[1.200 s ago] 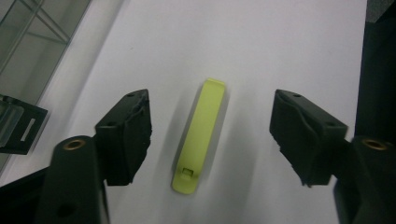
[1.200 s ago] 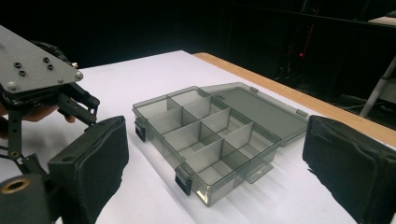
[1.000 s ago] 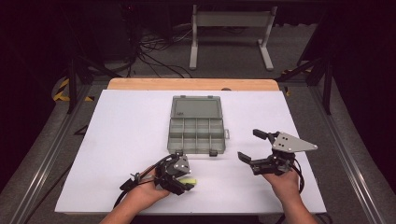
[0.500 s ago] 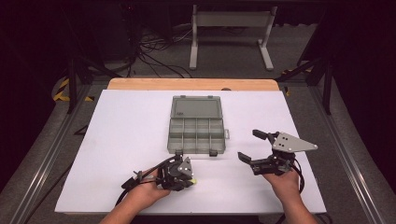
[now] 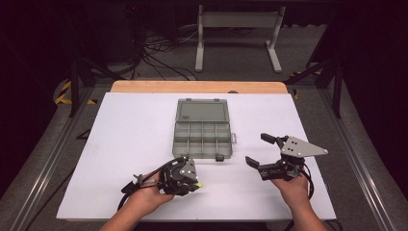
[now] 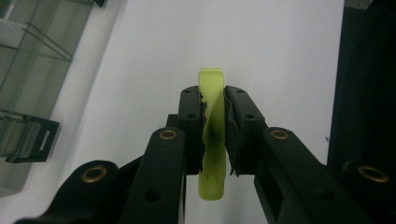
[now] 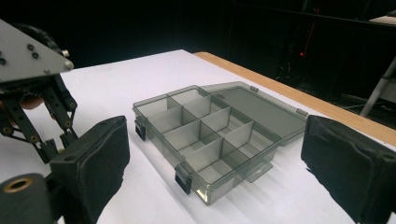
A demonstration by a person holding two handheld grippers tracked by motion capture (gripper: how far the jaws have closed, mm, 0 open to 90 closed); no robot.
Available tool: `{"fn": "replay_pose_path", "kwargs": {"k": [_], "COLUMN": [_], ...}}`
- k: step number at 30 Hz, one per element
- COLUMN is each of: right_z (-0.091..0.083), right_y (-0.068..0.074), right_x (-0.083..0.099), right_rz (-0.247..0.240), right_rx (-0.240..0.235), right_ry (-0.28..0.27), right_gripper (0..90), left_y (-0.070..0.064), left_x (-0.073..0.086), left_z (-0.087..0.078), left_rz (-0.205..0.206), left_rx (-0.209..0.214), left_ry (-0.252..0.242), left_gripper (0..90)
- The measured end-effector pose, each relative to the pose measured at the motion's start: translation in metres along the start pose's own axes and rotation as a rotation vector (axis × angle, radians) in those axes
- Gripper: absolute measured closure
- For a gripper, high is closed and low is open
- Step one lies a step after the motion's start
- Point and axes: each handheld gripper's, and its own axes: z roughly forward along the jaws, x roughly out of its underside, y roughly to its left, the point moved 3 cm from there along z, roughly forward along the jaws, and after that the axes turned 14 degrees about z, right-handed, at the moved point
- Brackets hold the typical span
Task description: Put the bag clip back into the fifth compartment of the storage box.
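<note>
Currently the left gripper (image 6: pixel 214 109) pinches a thin yellow clip (image 6: pixel 212 135) edge-on; it could twist or slip before reaching the box (image 5: pixel 202 130). Right gripper (image 5: pixel 262 151) jaws gape wide, empty.

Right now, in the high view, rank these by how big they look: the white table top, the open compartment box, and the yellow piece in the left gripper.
1. white table top
2. open compartment box
3. yellow piece, a sliver past the left gripper

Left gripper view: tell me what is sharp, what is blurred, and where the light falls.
Left gripper view: the yellow-green plastic clip is soft-edged, the left tongs shut on it look sharper; the white tabletop is bright and washed out; right edge dark.
</note>
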Motion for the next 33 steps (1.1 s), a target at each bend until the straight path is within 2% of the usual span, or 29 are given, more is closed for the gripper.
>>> {"fn": "replay_pose_path", "kwargs": {"k": [11, 13, 15, 29, 31, 32, 33], "right_z": [0.001, 0.001, 0.001, 0.002, 0.002, 0.002, 0.002], "right_y": [0.0, 0.0, 0.0, 0.0, 0.0, -0.001, -0.001], "right_x": [0.0, 0.0, 0.0, 0.0, 0.0, 0.0, 0.0], "right_rz": [-0.005, -0.005, -0.006, 0.003, 0.002, 0.003, 0.006], "right_rx": [0.0, 0.0, 0.0, -0.003, -0.004, -0.003, -0.003], "right_ry": [-0.003, -0.002, -0.002, 0.001, 0.0, 0.001, 0.004], "right_gripper": [8.7, 8.7, 8.7, 8.6, 8.5, 8.5, 8.5], "left_y": [0.004, 0.006, 0.009, 0.024, 0.027, 0.03, 0.03], "left_x": [-0.008, -0.01, -0.011, -0.011, -0.011, -0.01, -0.01], "left_z": [-0.026, -0.033, -0.037, -0.058, -0.06, -0.061, -0.061], "left_rz": [-0.01, -0.019, -0.047, -0.087, -0.104, -0.13, -0.13], "left_rx": [-0.036, -0.037, -0.038, -0.06, -0.064, -0.07, -0.07], "left_ry": [-0.05, -0.063, -0.068, -0.112, -0.111, -0.111, -0.111], "left_gripper": [78.1, 78.1, 78.1, 78.1, 78.0, 78.0, 78.0]}}
